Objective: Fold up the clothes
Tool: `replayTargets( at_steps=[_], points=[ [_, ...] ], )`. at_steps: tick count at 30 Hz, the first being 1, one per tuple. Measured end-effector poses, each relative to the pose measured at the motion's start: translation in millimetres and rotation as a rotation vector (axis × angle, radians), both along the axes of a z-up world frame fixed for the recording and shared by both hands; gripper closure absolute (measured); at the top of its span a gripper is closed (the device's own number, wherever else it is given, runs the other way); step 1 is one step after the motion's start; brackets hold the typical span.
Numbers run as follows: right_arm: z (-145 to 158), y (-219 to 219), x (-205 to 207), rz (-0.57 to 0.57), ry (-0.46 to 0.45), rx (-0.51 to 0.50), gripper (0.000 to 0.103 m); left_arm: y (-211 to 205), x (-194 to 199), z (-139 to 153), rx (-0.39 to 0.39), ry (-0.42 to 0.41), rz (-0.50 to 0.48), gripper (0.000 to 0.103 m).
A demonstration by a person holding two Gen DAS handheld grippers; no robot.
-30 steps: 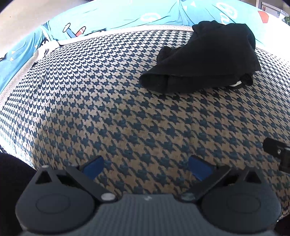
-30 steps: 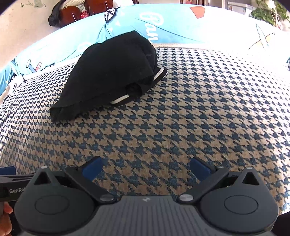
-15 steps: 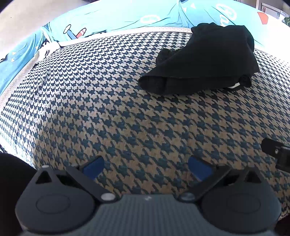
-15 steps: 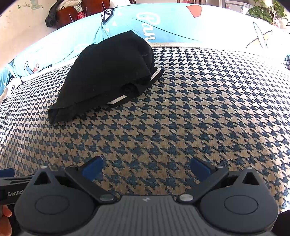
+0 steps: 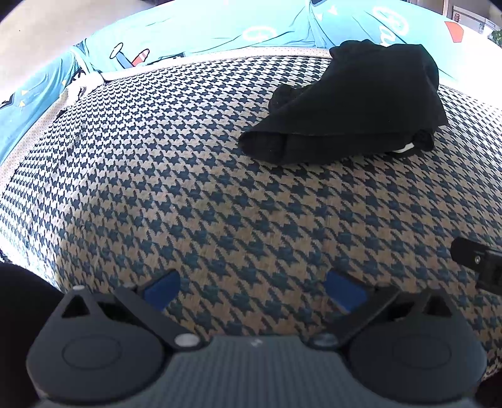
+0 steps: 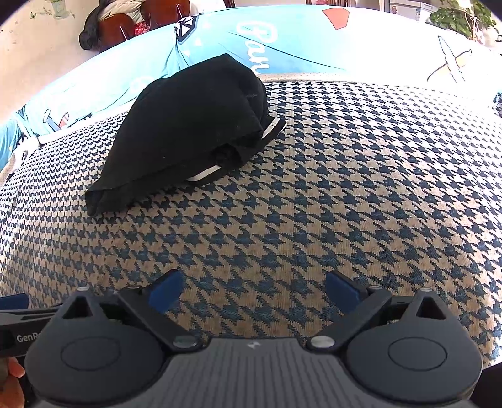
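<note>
A black garment (image 5: 348, 106) with a white stripe is seen bundled in a compact fold at the far side of a houndstooth blanket (image 5: 194, 188). Both the left gripper (image 5: 254, 290) and right gripper (image 6: 254, 290) are held spread wide and empty, well short of it. The folding appears largely done; no other clothes are seen.

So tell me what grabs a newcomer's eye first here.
The black garment lies in a rumpled heap with a white edge showing, toward the far side of the blue-and-tan houndstooth cover. Behind it spreads a bright turquoise printed sheet. Both the left gripper and right gripper are open, holding nothing.
</note>
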State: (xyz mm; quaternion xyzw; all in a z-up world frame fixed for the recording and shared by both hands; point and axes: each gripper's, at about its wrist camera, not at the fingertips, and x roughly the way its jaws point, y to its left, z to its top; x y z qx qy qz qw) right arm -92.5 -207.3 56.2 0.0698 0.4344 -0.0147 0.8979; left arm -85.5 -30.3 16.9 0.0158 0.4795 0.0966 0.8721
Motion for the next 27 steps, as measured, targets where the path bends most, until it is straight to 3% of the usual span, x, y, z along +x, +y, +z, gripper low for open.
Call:
replayTargets(
  at_steps=[11,27],
  points=[
    [0.0,1.2,-0.5,0.004,0.001,0.001,0.01,0.6,-1.5,0.1,0.004,-0.005,-0.002,0.0],
    [-0.3,2.2,-0.2,0.017,0.004,0.011,0.01,3.6,-1.7,0.9,0.001,-0.013,-0.001,0.0]
  ],
)
